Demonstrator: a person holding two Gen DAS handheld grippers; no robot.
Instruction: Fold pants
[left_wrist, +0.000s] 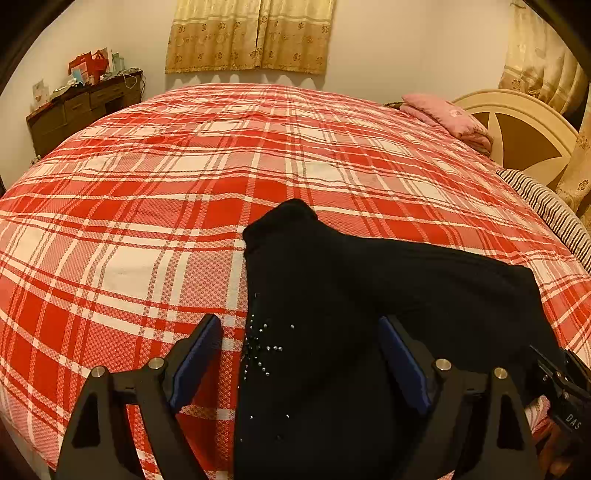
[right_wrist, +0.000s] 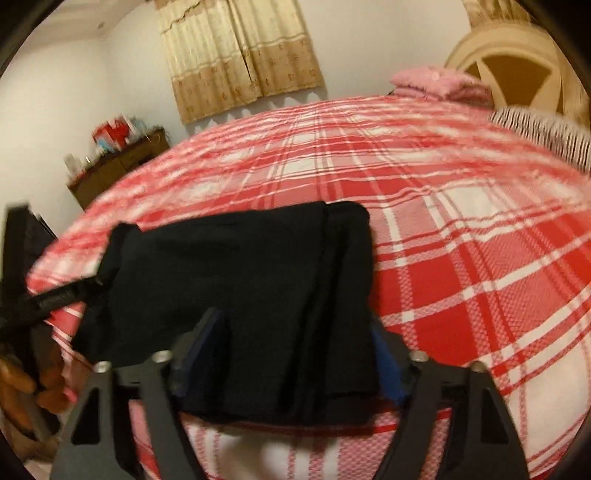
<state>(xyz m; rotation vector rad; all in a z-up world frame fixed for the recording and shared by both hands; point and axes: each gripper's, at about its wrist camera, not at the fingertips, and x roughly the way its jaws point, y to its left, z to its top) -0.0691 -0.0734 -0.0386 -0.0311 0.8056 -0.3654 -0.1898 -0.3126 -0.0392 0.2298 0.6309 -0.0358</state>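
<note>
Far left, against the wall, a dark wooden dresser (left_wrist: 85, 107) carries a clutter of cards and bags. A red-and-white plaid bedspread (left_wrist: 147, 221) covers the bed. The black pants (left_wrist: 369, 295) lie folded near the bed's near edge, right of centre, with a cluster of small studs (left_wrist: 262, 350) on the left portion.

The left claw (left_wrist: 301, 365) stands spread wide over the pants' left edge: its left pad is over the bedspread, its right pad over the black cloth, neither pressing. The right claw (right_wrist: 291, 365) straddles the pants' right end, with cloth bunched between its blue pads; the view is blurred, and I cannot tell whether the pads pinch.

Far right, a pink folded blanket (left_wrist: 447, 118) lies by the cream headboard (left_wrist: 524, 133). Gold curtains (left_wrist: 251, 35) hang on the far wall.
</note>
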